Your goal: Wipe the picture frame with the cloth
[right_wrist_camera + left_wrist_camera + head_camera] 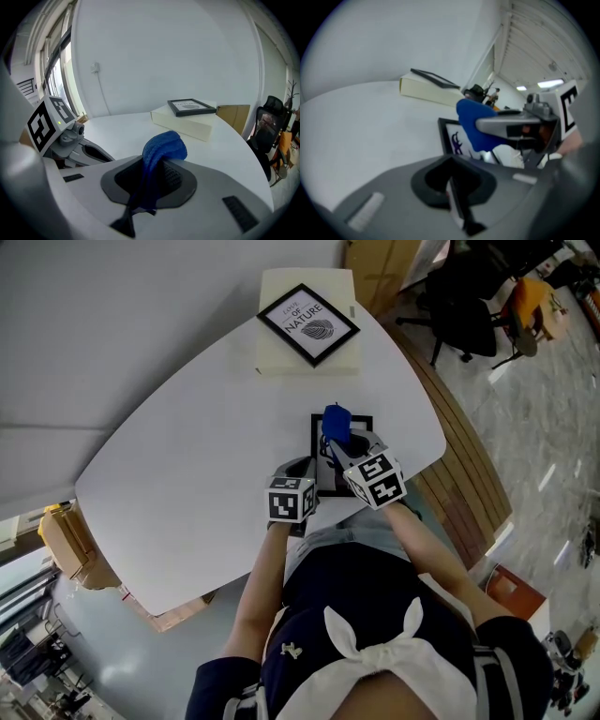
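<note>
Jaws of the right gripper (154,180) are clamped on a bunched blue cloth (164,147), held over the black picture frame (364,425) lying flat on the white tabletop (187,456). The left gripper (454,199) has its jaws together and empty, at that frame's left edge. Farther off, a framed leaf print (308,323) rests on a cream box (274,362).

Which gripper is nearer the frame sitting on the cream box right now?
Right. The right gripper, shut on the blue cloth, reaches farther toward the frame on the cream box; the left gripper sits farther back.
</note>
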The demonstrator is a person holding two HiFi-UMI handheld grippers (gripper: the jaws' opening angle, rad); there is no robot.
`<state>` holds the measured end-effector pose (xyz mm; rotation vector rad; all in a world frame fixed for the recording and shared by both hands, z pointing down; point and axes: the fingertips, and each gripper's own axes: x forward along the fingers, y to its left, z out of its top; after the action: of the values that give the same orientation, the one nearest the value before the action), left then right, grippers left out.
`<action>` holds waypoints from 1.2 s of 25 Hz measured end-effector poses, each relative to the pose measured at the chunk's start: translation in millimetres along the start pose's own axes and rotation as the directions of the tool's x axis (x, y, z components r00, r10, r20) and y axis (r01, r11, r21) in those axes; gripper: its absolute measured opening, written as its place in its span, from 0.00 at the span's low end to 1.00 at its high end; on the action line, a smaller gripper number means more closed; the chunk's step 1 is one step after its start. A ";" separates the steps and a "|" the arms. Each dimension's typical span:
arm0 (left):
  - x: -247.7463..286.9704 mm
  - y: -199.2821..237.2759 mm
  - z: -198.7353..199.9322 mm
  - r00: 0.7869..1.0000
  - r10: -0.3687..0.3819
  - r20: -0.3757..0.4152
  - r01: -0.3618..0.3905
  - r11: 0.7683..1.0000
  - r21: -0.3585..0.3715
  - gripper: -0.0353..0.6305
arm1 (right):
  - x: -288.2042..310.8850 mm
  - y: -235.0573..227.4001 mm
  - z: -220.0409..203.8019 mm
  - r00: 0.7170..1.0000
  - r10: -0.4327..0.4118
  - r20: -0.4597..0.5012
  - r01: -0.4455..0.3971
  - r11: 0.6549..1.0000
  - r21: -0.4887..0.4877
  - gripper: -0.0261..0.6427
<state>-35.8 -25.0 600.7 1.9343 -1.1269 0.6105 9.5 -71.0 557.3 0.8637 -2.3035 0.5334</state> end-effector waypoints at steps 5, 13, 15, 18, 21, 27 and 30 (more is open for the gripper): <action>0.2 0.2 -0.6 1.000 -0.011 -0.001 0.011 1.000 -0.006 0.05 | 7.4 3.1 -4.0 1.000 0.010 -0.030 -0.011 1.000 -0.022 0.14; 0.6 1.1 -1.3 0.999 -0.038 0.000 0.038 0.998 -0.042 0.05 | 22.4 7.3 -11.2 0.996 0.035 -0.083 -0.042 0.995 -0.086 0.14; 0.8 1.4 -1.2 0.999 -0.042 0.000 0.042 0.998 -0.037 0.05 | 26.2 7.5 -12.9 0.995 0.038 -0.094 -0.048 0.994 -0.103 0.14; 0.9 1.1 -1.5 0.999 -0.035 0.000 0.035 0.999 -0.016 0.05 | 29.3 10.4 -18.3 0.990 0.047 -0.131 -0.064 0.989 -0.130 0.14; 1.5 0.8 -1.3 1.000 -0.020 -0.001 0.020 1.000 0.006 0.05 | 33.2 11.8 -22.0 0.988 0.050 -0.149 -0.074 0.984 -0.159 0.14; 1.0 -0.3 -1.5 1.000 -0.001 0.004 0.001 1.000 0.019 0.05 | 36.1 13.2 -24.6 0.985 0.064 -0.162 -0.092 0.981 -0.171 0.14; 0.5 -0.9 -1.9 1.000 0.006 0.006 -0.006 1.000 0.021 0.05 | 35.4 12.9 -23.8 0.983 0.070 -0.167 -0.104 0.974 -0.200 0.14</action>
<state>-34.7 -23.5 601.7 1.9526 -1.1342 0.6230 -11.0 -64.4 596.3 0.5999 -2.2103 0.3756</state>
